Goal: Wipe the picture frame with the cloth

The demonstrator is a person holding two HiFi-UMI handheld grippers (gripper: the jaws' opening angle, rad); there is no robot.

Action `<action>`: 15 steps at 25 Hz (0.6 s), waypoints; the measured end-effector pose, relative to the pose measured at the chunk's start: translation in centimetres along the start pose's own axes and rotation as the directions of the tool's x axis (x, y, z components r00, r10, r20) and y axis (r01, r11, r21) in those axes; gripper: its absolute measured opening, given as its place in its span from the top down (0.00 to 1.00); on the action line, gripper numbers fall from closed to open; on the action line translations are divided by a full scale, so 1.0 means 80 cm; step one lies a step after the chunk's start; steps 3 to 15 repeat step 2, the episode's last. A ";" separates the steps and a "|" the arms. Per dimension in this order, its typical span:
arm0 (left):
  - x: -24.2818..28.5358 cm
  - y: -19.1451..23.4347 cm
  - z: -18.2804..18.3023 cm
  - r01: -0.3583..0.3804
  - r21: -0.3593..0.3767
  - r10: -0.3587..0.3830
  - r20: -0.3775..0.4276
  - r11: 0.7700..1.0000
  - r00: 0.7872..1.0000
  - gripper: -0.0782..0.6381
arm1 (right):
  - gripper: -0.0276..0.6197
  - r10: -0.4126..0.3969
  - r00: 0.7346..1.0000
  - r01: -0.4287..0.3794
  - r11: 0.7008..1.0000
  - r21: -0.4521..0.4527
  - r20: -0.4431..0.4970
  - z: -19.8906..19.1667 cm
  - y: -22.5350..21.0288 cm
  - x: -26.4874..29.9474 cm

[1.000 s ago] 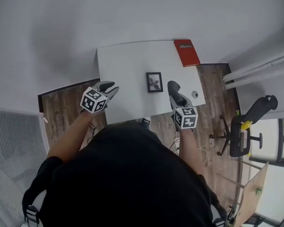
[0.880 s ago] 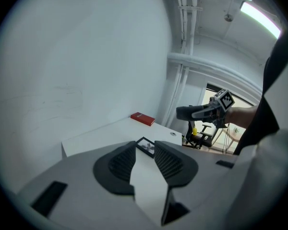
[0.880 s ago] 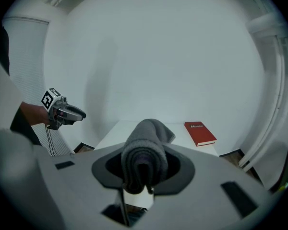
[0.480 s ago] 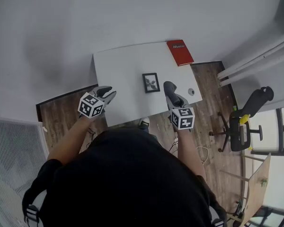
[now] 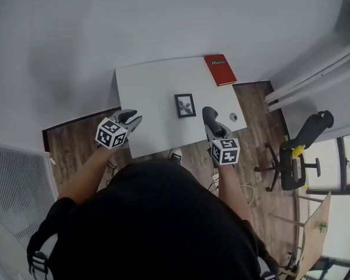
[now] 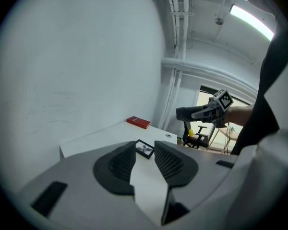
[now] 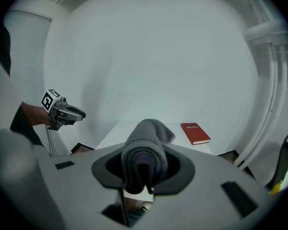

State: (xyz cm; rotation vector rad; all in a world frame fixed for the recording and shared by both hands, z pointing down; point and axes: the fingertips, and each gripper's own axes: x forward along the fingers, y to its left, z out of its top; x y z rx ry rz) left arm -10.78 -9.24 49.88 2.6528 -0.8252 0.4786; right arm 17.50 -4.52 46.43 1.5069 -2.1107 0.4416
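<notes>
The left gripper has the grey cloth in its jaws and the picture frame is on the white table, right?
No: the right gripper has the grey cloth in its jaws, as the right gripper view shows. The picture frame is on the white table.

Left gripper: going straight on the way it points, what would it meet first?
Probably the picture frame lying on the white table: it sits right in the gap between the open jaws of the left gripper. Depth is unclear; it might touch bare tabletop first.
</notes>
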 end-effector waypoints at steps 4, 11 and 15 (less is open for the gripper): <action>-0.003 0.001 -0.003 -0.004 -0.009 0.004 -0.001 1.000 1.000 0.72 | 0.79 0.003 1.000 -0.003 1.000 0.003 0.000 -0.001 0.001 -0.001; -0.003 0.001 -0.003 -0.004 -0.009 0.004 -0.001 1.000 1.000 0.72 | 0.79 0.003 1.000 -0.003 1.000 0.003 0.000 -0.001 0.001 -0.001; -0.003 0.001 -0.003 -0.004 -0.009 0.004 -0.001 1.000 1.000 0.72 | 0.79 0.003 1.000 -0.003 1.000 0.003 0.000 -0.001 0.001 -0.001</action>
